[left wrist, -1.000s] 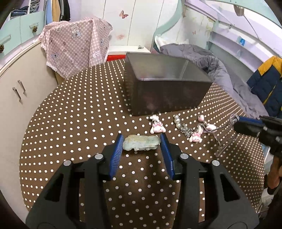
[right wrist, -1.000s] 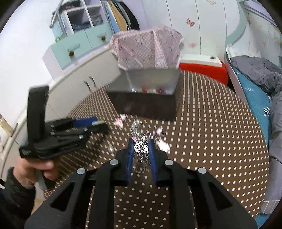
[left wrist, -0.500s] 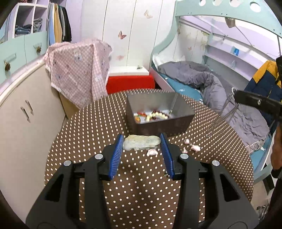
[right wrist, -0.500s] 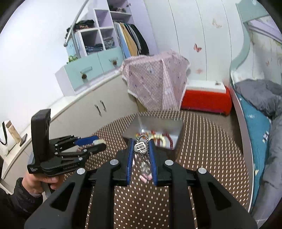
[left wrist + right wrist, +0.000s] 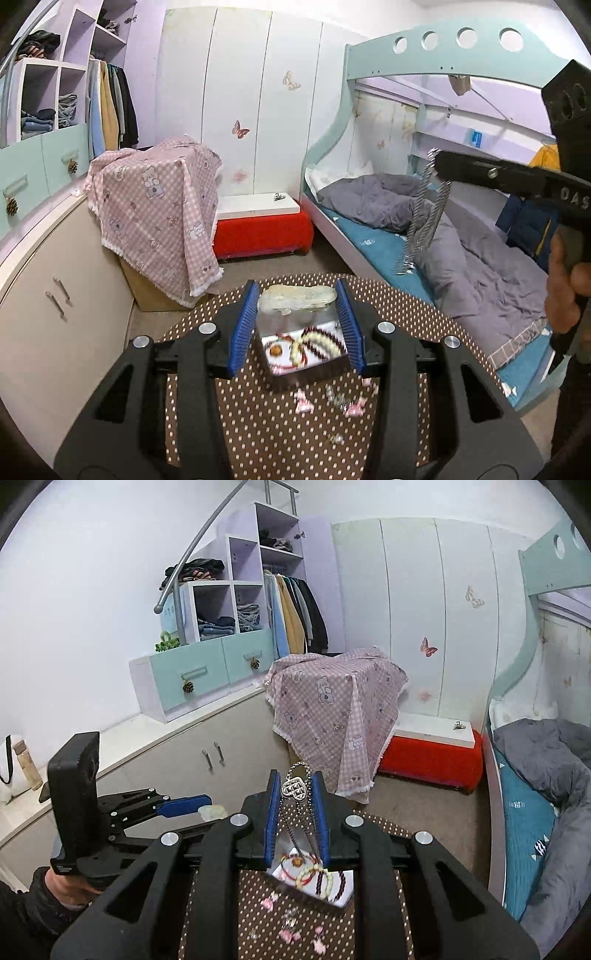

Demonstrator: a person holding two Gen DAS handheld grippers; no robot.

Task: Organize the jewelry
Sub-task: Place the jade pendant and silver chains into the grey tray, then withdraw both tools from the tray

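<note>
My left gripper (image 5: 297, 301) is shut on a pale green jade piece (image 5: 295, 298) and holds it high above the dark metal box (image 5: 306, 376), which holds bead bracelets (image 5: 314, 341). My right gripper (image 5: 297, 794) is shut on a silver chain necklace with a heart pendant (image 5: 293, 789); the chain (image 5: 424, 218) hangs down above the box (image 5: 314, 895). Each gripper shows in the other's view: the right one (image 5: 436, 162) at upper right, the left one (image 5: 210, 812) at left.
Small pink charms (image 5: 303, 404) and silver bits (image 5: 341, 400) lie on the brown polka-dot round table (image 5: 258, 435) in front of the box. Around the table stand a white cabinet (image 5: 55, 295), a pink-clothed stand (image 5: 155, 214), a red bench (image 5: 258, 232) and a bunk bed (image 5: 461, 251).
Both grippers have risen well above the table with their pieces still held. The box now lies far below them, and the view tilts up to the room.
</note>
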